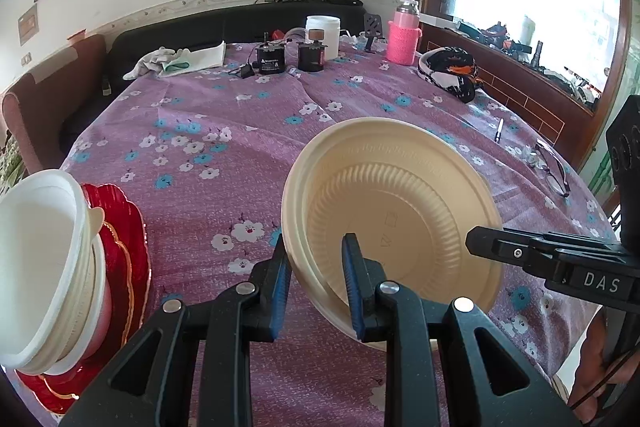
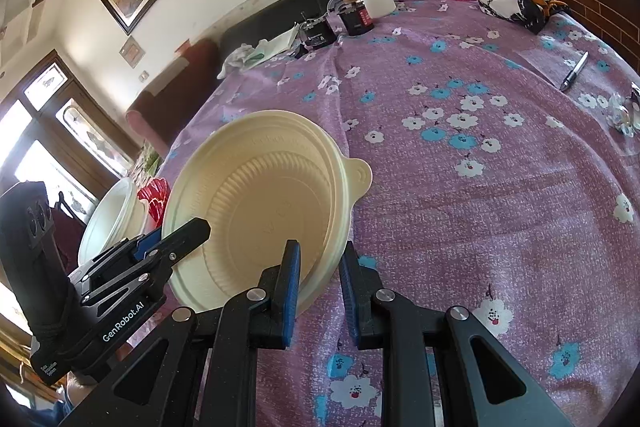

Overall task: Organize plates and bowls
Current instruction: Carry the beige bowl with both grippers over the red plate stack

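Observation:
A cream plastic bowl [image 1: 394, 215] is held up tilted over the purple flowered tablecloth, its inside facing both cameras. My left gripper [image 1: 316, 283] straddles its left rim, one blue pad inside and one outside. My right gripper [image 2: 319, 281] straddles the opposite rim [image 2: 320, 267] the same way; the bowl [image 2: 260, 207] has a small tab handle. Each gripper shows in the other's view, the right [image 1: 480, 241] and the left [image 2: 200, 229]. At the left table edge, white bowls [image 1: 44, 267] are stacked tilted on a red gold-rimmed plate [image 1: 128, 239], also seen in the right wrist view [image 2: 154, 199].
At the table's far side stand two black motors [image 1: 272, 59], a white jar [image 1: 323, 31], a pink bottle [image 1: 404, 35], white gloves [image 1: 176, 61] and a black patterned cloth [image 1: 450, 71]. A pen [image 1: 499, 131] and glasses [image 1: 554, 167] lie at right.

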Demonstrator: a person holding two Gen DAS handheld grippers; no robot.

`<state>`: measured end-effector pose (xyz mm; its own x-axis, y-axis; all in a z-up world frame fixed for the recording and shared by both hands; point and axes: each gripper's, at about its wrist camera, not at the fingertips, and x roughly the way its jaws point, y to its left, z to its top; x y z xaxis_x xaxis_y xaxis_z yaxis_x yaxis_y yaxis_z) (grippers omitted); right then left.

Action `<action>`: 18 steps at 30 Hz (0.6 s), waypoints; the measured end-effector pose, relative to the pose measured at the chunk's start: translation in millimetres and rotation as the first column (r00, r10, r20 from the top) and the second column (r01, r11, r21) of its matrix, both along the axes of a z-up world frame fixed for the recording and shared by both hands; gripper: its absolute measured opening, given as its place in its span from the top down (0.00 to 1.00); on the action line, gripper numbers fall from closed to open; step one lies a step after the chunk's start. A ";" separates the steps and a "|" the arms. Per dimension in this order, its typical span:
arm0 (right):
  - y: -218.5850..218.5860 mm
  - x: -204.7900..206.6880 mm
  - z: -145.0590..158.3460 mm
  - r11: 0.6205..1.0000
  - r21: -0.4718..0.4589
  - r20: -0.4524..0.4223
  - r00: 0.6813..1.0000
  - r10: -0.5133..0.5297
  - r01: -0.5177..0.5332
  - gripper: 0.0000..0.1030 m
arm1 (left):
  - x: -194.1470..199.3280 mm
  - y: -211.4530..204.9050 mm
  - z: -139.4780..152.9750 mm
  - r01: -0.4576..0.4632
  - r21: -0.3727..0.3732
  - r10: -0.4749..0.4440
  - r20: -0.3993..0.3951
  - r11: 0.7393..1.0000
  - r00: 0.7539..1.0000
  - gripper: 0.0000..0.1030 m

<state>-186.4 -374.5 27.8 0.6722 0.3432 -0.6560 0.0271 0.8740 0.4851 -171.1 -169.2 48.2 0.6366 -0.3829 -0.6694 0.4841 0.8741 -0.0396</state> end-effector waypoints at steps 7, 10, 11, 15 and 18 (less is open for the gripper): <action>6.4 2.6 5.1 1.000 -0.014 0.003 1.000 0.012 -0.012 0.79 | -0.3 7.9 3.1 -0.012 -0.014 0.012 0.007 1.000 1.000 0.77; 10.3 5.5 7.1 1.000 -0.020 0.001 1.000 0.021 -0.021 0.79 | -0.2 12.9 4.9 -0.019 -0.022 0.020 0.010 1.000 1.000 0.76; 12.1 6.0 8.3 0.999 -0.021 0.002 1.000 0.024 -0.024 0.79 | -0.2 15.0 6.0 -0.022 -0.026 0.023 0.012 0.999 1.000 0.76; 19.7 8.5 14.8 0.999 -0.034 0.010 0.999 0.037 -0.037 0.79 | -0.5 23.6 10.5 -0.035 -0.040 0.035 0.019 0.999 0.999 0.75; 26.2 11.3 18.7 0.998 -0.036 0.010 0.999 0.050 -0.050 0.79 | -1.6 31.0 14.8 -0.045 -0.050 0.047 0.027 0.998 0.999 0.74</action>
<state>-175.1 -348.3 46.5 0.6623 0.3529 -0.6609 -0.0226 0.8911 0.4532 -172.7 -138.2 62.9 0.6727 -0.3852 -0.6317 0.4451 0.8927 -0.0704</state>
